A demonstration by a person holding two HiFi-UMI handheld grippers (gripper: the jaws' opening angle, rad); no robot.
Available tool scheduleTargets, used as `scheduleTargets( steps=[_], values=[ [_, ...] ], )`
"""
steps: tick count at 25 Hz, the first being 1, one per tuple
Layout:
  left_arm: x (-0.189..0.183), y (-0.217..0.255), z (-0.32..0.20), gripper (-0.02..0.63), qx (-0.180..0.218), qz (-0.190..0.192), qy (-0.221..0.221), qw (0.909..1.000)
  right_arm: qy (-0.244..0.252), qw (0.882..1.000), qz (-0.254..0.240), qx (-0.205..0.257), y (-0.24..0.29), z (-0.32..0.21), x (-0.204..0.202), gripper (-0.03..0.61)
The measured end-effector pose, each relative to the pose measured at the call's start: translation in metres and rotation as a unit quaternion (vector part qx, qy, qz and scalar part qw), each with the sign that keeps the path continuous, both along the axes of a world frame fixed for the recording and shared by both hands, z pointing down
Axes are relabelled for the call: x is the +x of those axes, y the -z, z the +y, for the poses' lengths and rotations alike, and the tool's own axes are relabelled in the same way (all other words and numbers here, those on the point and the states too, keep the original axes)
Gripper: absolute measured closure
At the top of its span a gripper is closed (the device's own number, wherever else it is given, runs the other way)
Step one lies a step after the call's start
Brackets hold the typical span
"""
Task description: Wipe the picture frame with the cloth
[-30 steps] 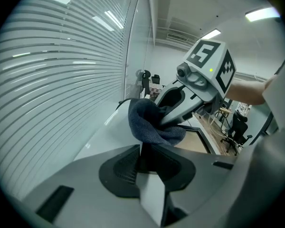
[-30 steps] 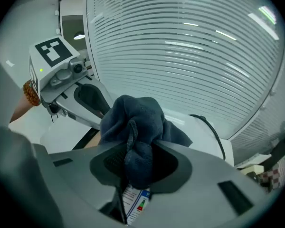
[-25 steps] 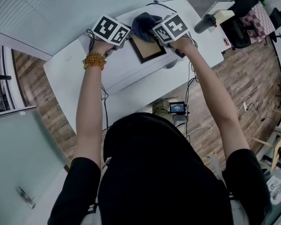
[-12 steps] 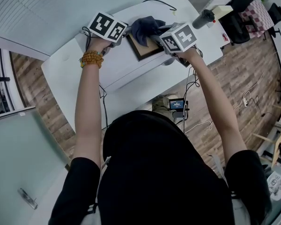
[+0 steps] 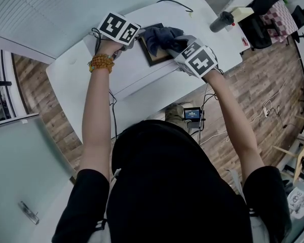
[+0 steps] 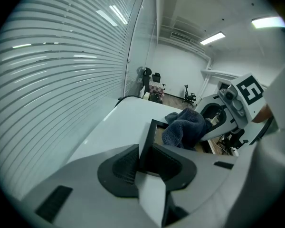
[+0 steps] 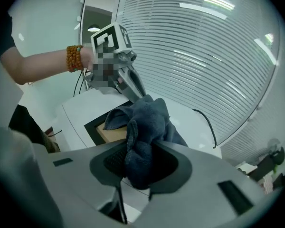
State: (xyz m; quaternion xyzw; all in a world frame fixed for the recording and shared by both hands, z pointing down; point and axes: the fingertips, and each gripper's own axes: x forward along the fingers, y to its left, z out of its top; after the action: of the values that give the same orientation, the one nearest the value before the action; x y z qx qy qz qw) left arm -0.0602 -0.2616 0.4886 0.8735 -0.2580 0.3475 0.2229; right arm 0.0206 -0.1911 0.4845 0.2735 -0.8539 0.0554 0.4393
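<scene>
Left tool, its jaws narrowed onto the left edge of the picture frame, holds the black-bordered frame on the white surface. The right tool grips a bunched dark blue cloth draped on the frame's far half. Both of the person's arms reach straight forward, bare below short black sleeves, with a bracelet of orange beads on the left wrist. Each tool slants down toward the frame, marker cube uppermost.

A dark cup stands near the right end of the surface; what it holds cannot be seen.

Seen from the left tool's own camera, the frame edge stands between two ridged black pads that press it from either side. The cloth is heaped just beyond it, and slatted blinds fill the left of the view.

The right gripper view shows what the head view hides under the cube: a wad of cloth squeezed between that tool's pads, the rest trailing forward over the frame's tan panel. The same view picks up a black cable curving across the surface behind the cloth.

Only the head view takes in the wood floor around the surface and a small device with a lit screen below its near edge.
</scene>
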Motion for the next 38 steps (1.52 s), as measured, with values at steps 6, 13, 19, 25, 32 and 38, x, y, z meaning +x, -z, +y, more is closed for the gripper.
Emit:
scheduleTargets(
  steps=[6, 13, 19, 25, 32, 38],
  values=[
    [0.002, -0.001, 0.001, 0.522, -0.004, 0.001, -0.004, 1.0000, 0.028, 0.998, -0.039, -0.045, 0.001, 0.024, 0.006, 0.485],
    [0.003, -0.001, 0.005, 0.534, 0.007, 0.000, -0.028, 0.9996, 0.023, 0.995, -0.091, -0.036, 0.028, -0.008, -0.002, 0.479],
    [0.005, -0.001, 0.004, 0.537, 0.017, -0.002, -0.030, 0.9994, 0.136, 0.983, 0.111, 0.043, -0.001, -0.027, -0.061, 0.479],
    [0.003, -0.001, 0.005, 0.538, 0.033, -0.006, -0.033, 0.9989, 0.238, 0.954, 0.175, 0.049, -0.005, -0.015, -0.064, 0.503],
    [0.003, -0.002, 0.004, 0.538, 0.038, -0.008, -0.030, 0.9988, 0.269, 0.947, 0.172, 0.028, -0.005, 0.002, -0.064, 0.515],
    [0.004, -0.001, 0.003, 0.537, 0.035, -0.009, -0.027, 0.9990, 0.289, 0.941, 0.174, 0.030, -0.005, 0.016, -0.058, 0.514]
  ],
)
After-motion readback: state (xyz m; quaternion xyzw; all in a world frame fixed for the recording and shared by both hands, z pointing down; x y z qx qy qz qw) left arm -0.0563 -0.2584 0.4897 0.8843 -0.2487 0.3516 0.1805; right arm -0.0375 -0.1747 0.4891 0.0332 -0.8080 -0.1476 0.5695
